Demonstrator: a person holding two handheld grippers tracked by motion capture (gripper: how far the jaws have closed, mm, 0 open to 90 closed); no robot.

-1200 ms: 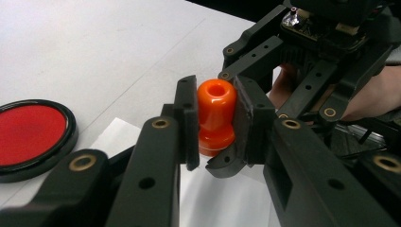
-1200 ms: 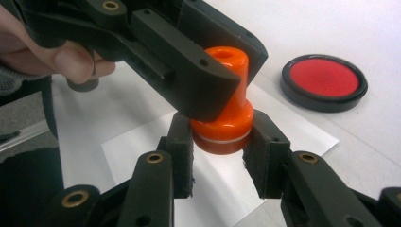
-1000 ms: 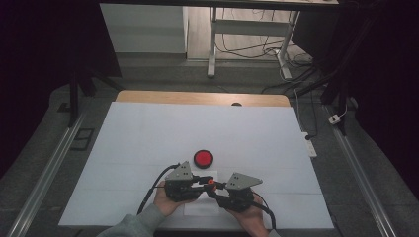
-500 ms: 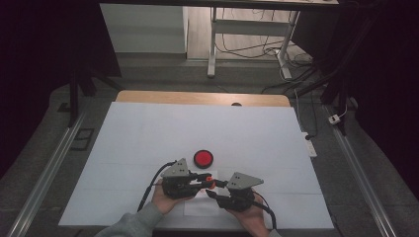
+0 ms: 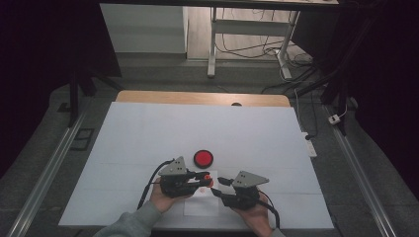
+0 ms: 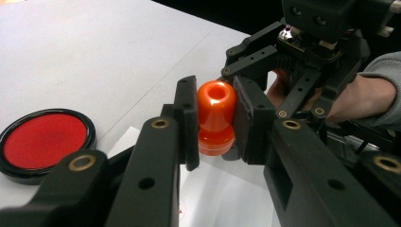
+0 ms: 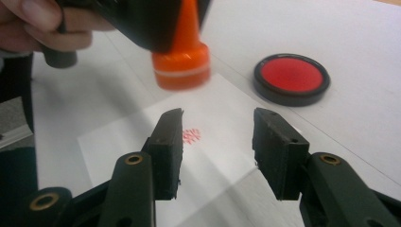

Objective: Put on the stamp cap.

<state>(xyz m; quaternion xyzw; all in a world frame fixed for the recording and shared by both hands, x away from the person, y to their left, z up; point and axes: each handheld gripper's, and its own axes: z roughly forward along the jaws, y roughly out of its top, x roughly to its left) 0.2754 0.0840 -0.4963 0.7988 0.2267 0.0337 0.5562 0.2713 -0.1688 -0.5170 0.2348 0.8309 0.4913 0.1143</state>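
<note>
Nearest the person, the right gripper [image 7: 217, 142] rests with jaws spread, empty, over a white paper sheet [image 7: 222, 161] bearing a small red stamped mark [image 7: 191, 136]. Just beyond, the left gripper [image 6: 215, 118] clamps an orange stamp [image 6: 216, 118] — glossy, knob-topped, waisted, with a pale band at its base — seemingly lifted just off the sheet. Farther out sits a round red ink pad [image 5: 203, 158] in its black rim.
</note>
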